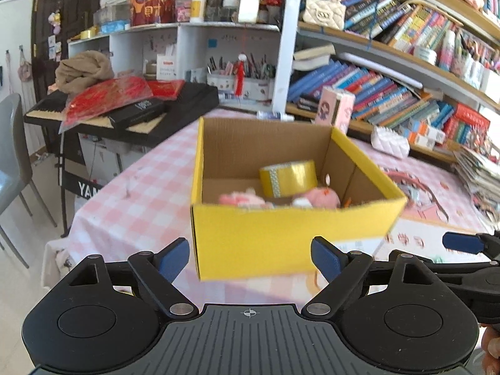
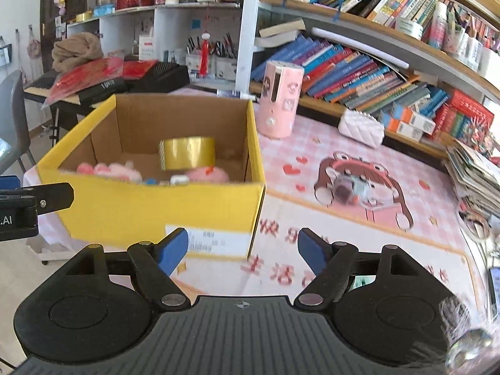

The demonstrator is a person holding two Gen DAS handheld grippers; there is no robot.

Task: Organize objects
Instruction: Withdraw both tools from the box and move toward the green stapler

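A yellow cardboard box stands open on the pink checked tablecloth. Inside it a roll of yellow tape rests on edge beside pink plush toys. My left gripper hangs open just in front of the box's near wall, nothing between its blue pads. My right gripper is open too, level with the box's near right corner and its white label, empty. In the left wrist view the right gripper's blue fingertip shows at the right edge.
A pink cylinder, a white quilted pouch and a stack of papers sit on the bear-print mat. Bookshelves line the back. A keyboard on a stand and a grey chair are to the left.
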